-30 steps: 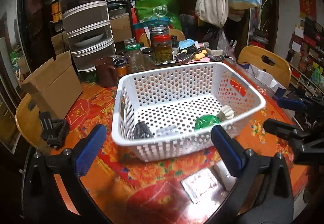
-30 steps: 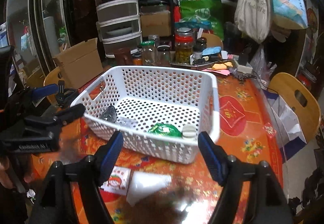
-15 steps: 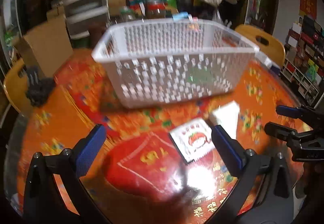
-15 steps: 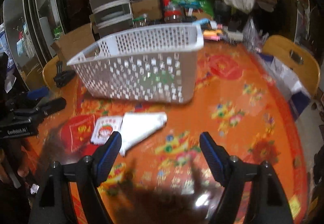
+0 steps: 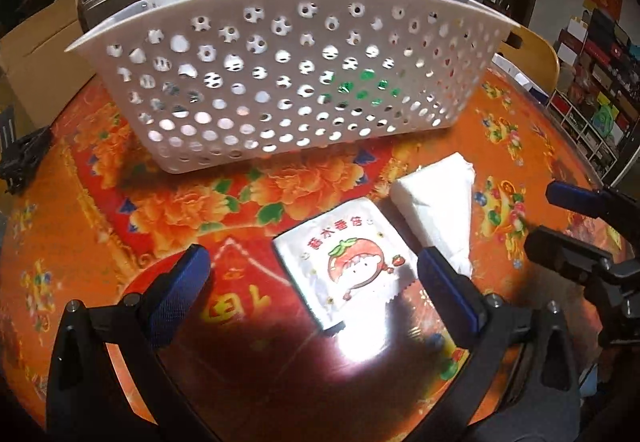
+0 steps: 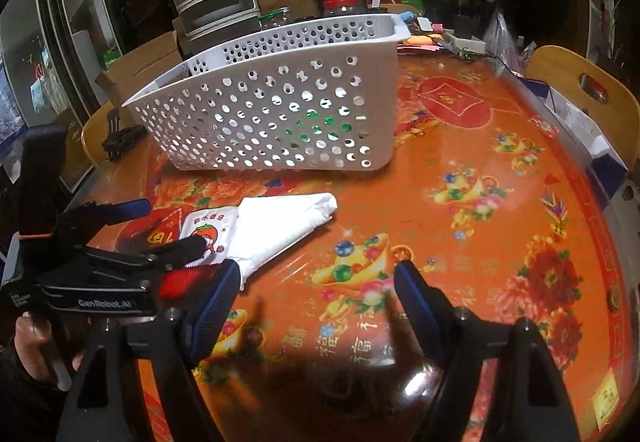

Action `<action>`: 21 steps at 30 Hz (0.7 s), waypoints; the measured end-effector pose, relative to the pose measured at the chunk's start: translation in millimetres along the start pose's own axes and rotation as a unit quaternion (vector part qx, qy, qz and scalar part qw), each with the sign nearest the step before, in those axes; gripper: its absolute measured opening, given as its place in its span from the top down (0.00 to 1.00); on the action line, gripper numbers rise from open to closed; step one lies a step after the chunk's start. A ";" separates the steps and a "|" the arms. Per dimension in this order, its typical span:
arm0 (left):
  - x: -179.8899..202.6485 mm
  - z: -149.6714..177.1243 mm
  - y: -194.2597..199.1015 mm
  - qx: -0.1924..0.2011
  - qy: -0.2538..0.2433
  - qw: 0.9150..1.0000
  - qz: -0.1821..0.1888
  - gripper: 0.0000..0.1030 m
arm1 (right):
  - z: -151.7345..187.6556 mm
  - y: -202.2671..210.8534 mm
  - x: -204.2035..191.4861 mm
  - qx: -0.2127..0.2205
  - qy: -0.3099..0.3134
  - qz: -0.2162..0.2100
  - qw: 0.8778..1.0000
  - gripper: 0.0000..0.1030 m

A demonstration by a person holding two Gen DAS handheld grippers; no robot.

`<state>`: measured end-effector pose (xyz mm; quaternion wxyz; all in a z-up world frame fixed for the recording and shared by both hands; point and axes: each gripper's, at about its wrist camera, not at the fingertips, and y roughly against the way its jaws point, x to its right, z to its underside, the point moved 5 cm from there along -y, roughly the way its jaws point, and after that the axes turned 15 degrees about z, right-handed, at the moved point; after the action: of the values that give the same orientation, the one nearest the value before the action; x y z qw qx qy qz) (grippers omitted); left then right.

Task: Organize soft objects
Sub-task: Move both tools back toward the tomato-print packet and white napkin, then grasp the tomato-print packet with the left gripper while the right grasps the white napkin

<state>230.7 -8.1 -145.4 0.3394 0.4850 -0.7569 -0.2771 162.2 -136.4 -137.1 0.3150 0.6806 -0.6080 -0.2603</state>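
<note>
From my left claw (image 5: 312,282), spread wide and empty, the strawberry packet (image 5: 346,268) lies between my tips, unpacked; something green already sits in the basket (image 5: 280,82) ahead

From my right claw (image 6: 312,290), also spread and empty, the white tissue pack (image 6: 280,230) waits beside my left tip

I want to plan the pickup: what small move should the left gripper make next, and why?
Probably ease the left gripper a little lower and close on the strawberry packet. The packet lies flat on the table between the open fingers, in front of the white basket, not yet touched.
</note>
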 end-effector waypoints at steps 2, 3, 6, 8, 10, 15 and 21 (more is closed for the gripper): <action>2.5 0.6 -6.9 -0.006 -0.005 1.000 -0.006 0.00 | -2.6 -1.8 -2.3 -0.001 -0.001 -0.002 1.000 0.23; 2.8 0.1 -9.5 -0.009 -0.005 1.000 -0.007 0.01 | -4.1 -3.0 -3.6 -0.002 0.000 -0.003 1.000 0.23; 4.0 -0.2 -10.9 -0.006 -0.006 1.000 -0.009 0.01 | -8.0 -6.1 -5.6 -0.003 0.001 -0.002 1.000 0.23; 6.0 -0.3 -14.6 -0.009 -0.008 1.000 -0.011 0.01 | -9.8 -7.1 -6.5 -0.003 0.000 -0.003 1.000 0.23; 5.3 0.2 -15.6 -0.015 -0.005 1.000 -0.011 0.01 | -10.6 -8.6 -5.4 -0.003 -0.002 -0.001 1.000 0.23; 3.9 -2.2 -22.9 -0.023 -0.001 1.000 -0.007 0.05 | -10.6 -12.5 -3.7 -0.008 -0.006 0.000 1.000 0.23; 3.6 -3.2 -29.7 -0.022 0.000 1.000 0.002 0.10 | -10.1 -14.6 -6.4 -0.012 -0.002 0.003 1.000 0.23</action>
<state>248.4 -23.0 -164.8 0.3506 0.4759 -0.7513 -0.2933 178.6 -128.1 -141.5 0.3224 0.6744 -0.6079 -0.2677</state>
